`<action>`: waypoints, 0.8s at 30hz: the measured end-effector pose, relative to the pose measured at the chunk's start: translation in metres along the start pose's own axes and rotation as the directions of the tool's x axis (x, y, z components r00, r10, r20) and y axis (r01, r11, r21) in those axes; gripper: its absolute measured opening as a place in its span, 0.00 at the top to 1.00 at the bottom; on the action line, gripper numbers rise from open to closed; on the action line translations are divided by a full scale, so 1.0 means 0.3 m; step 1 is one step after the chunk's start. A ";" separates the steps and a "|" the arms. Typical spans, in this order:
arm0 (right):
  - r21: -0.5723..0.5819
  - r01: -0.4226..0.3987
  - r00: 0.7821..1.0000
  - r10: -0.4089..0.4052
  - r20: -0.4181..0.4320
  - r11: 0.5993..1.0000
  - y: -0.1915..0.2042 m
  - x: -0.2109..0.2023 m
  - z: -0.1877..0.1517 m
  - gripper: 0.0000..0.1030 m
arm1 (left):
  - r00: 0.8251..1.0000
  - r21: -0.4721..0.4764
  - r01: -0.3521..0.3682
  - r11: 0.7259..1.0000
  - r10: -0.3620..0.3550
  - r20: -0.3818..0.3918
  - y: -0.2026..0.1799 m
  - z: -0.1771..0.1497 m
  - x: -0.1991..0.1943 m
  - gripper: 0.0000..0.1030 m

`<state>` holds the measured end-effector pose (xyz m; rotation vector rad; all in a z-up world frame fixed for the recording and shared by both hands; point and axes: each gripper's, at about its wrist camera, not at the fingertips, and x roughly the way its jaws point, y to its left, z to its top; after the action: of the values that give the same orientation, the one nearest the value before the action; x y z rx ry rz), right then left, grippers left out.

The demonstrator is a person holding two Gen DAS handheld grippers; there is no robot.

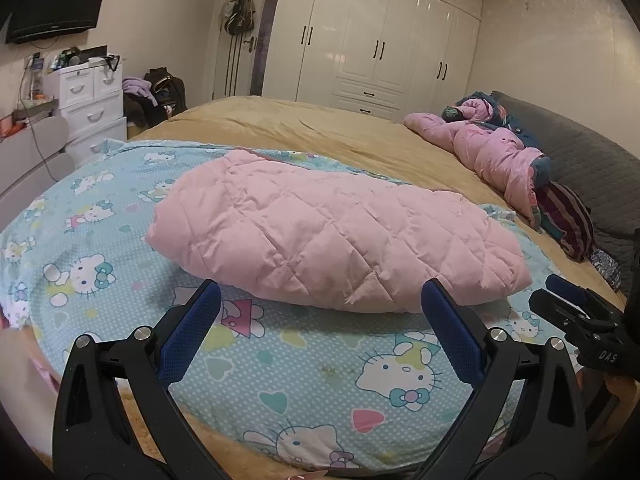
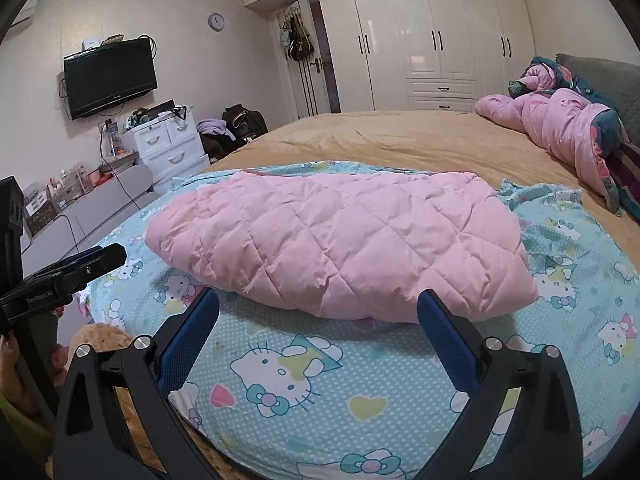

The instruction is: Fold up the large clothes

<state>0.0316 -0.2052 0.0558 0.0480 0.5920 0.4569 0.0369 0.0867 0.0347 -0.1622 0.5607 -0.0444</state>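
Room: you are facing a bedroom with a white wardrobe (image 1: pixel 376 36) along the far wall, a wall-mounted television (image 2: pixel 110 76) and a white drawer unit (image 2: pixel 170 144) to the left.
Bed: a tan bedspread (image 1: pixel 304 128) is covering the bed; a light-blue cartoon-cat sheet (image 1: pixel 304 376) is lying spread over its near end.
Task garment: the pink quilted garment (image 1: pixel 332 228) is lying in a folded, puffy bundle on the blue sheet, just beyond your claw tips in both wrist views.
Left claw (image 1: pixel 320 308): you are holding it wide, its blue-padded fingers (image 1: pixel 192 332) gripping nothing and hovering over the sheet short of the bundle's near edge.
Right claw (image 2: pixel 318 312): you are also holding it wide and empty, its fingers (image 2: pixel 448 344) flanking the bundle's near edge; whether they are touching the fabric cannot be told.
Relative position: the right claw is showing at the right edge of the left wrist view, the left claw at the left edge of the right wrist view.
Background clothing: a second pink quilted item (image 2: pixel 560 128) is lying crumpled near the grey headboard (image 1: pixel 592 168), well apart from the folded bundle.
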 end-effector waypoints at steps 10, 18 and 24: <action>0.001 0.003 1.000 -0.003 -0.004 1.000 0.003 -0.009 -0.004 0.04 | 1.000 0.001 -0.019 1.000 0.019 -0.003 -0.009 0.003 -0.005 0.09; -0.006 -0.004 1.000 0.004 -0.013 1.000 0.009 -0.011 -0.002 0.04 | 0.999 -0.008 -0.036 0.999 0.036 -0.011 -0.007 0.005 -0.003 0.09; -0.006 -0.005 1.000 0.005 -0.015 1.000 0.011 -0.010 -0.003 0.04 | 0.999 -0.003 -0.046 0.999 0.046 -0.012 -0.009 0.000 -0.002 0.09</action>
<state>0.0275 -0.2034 0.0571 0.0404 0.6055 0.4637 0.0364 0.0842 0.0355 -0.1521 0.5765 0.0001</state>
